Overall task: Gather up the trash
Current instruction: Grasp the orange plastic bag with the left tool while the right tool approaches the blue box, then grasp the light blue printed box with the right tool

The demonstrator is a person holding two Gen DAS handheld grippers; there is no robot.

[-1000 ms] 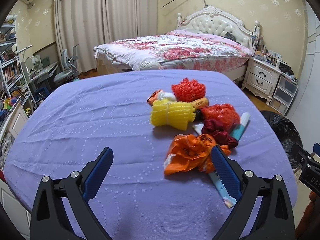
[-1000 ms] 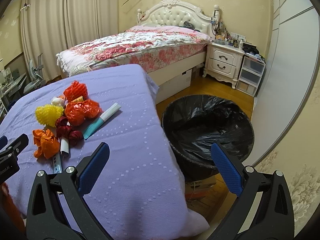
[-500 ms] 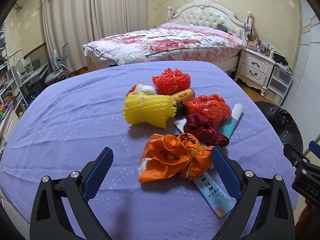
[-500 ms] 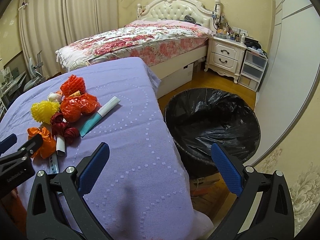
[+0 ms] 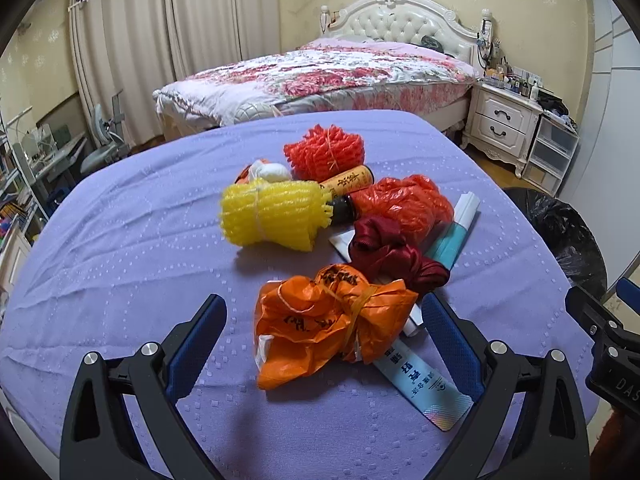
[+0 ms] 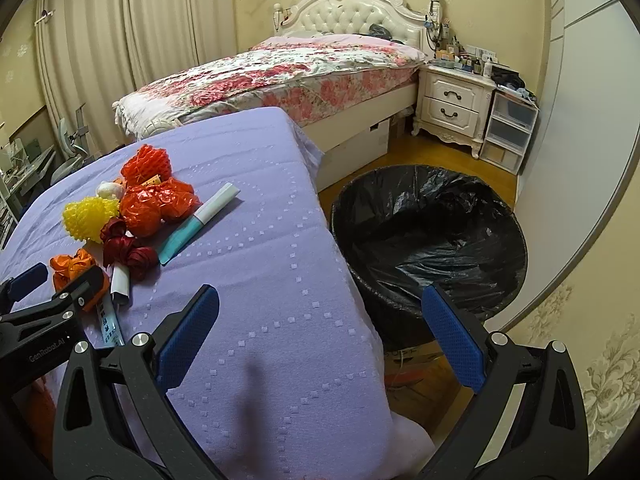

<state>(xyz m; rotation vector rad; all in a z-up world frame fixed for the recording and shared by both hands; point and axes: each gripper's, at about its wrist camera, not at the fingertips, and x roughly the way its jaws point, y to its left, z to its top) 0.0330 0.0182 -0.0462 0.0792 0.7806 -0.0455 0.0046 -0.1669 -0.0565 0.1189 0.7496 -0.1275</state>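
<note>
A tabletop (image 5: 120,240) draped in lilac cloth with raised dotted rings carries the trash heap. Beside its edge stands a round bin (image 6: 432,240) lined with crinkled black plastic. In the heap lie a ribbed yellow foam net (image 5: 272,212), a crumpled orange plastic bag (image 5: 328,320) tied with a band, glossy maroon ribbon (image 5: 392,252) and a flat teal tube (image 5: 452,240). The left claw (image 5: 324,332) is spread wide around the orange bag; the right claw (image 6: 320,320) gapes empty above the tabletop's edge.
</note>
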